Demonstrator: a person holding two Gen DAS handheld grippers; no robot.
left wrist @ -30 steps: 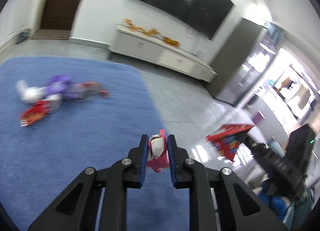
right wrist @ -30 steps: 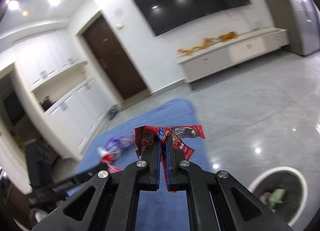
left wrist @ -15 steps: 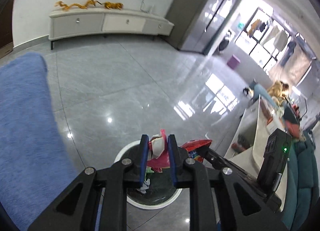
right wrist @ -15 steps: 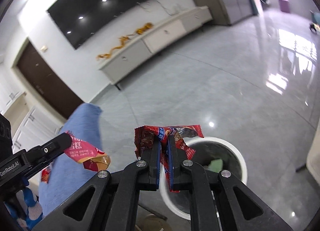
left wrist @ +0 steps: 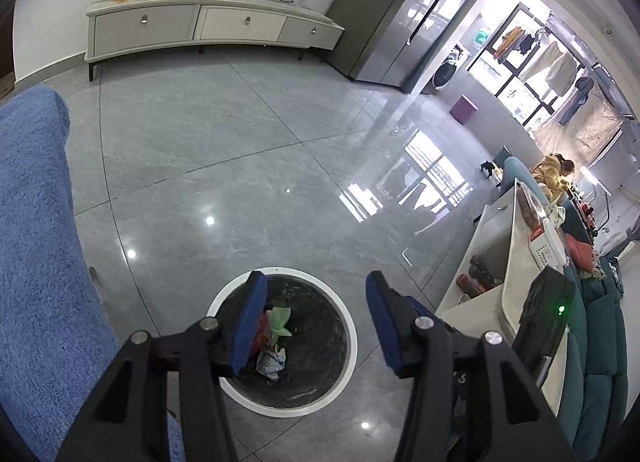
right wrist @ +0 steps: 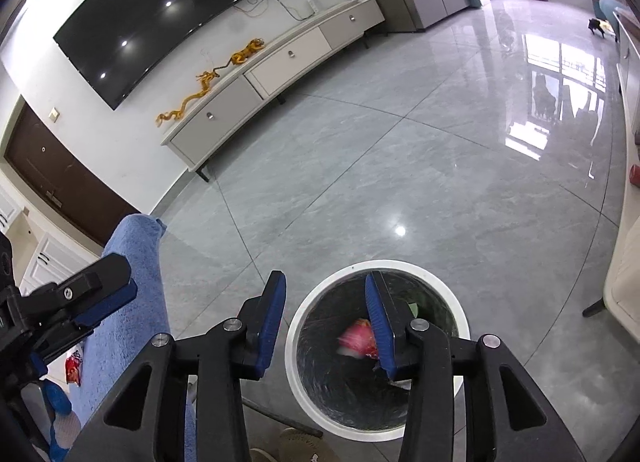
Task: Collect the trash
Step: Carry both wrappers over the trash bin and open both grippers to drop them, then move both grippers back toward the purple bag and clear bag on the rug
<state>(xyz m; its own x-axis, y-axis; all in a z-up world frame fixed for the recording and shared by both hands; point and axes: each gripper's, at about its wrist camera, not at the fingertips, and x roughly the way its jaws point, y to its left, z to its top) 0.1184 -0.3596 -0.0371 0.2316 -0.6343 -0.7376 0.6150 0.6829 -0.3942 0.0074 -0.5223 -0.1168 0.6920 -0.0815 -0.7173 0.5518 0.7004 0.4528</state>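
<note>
A round white-rimmed trash bin with a black liner stands on the grey floor, and it also shows in the right wrist view. My left gripper is open and empty above the bin. Crumpled wrappers lie inside. My right gripper is open and empty over the bin's left rim. A red wrapper, blurred, is inside the bin in that view. The left gripper shows at the left edge there.
A blue towel-covered surface is at the left, with a red wrapper on it. A white TV cabinet stands at the far wall. A pale counter and teal sofa are at the right.
Both grippers have opened over the bin and let go of their red wrappers, which have dropped into it. Both moved closer above the bin.
</note>
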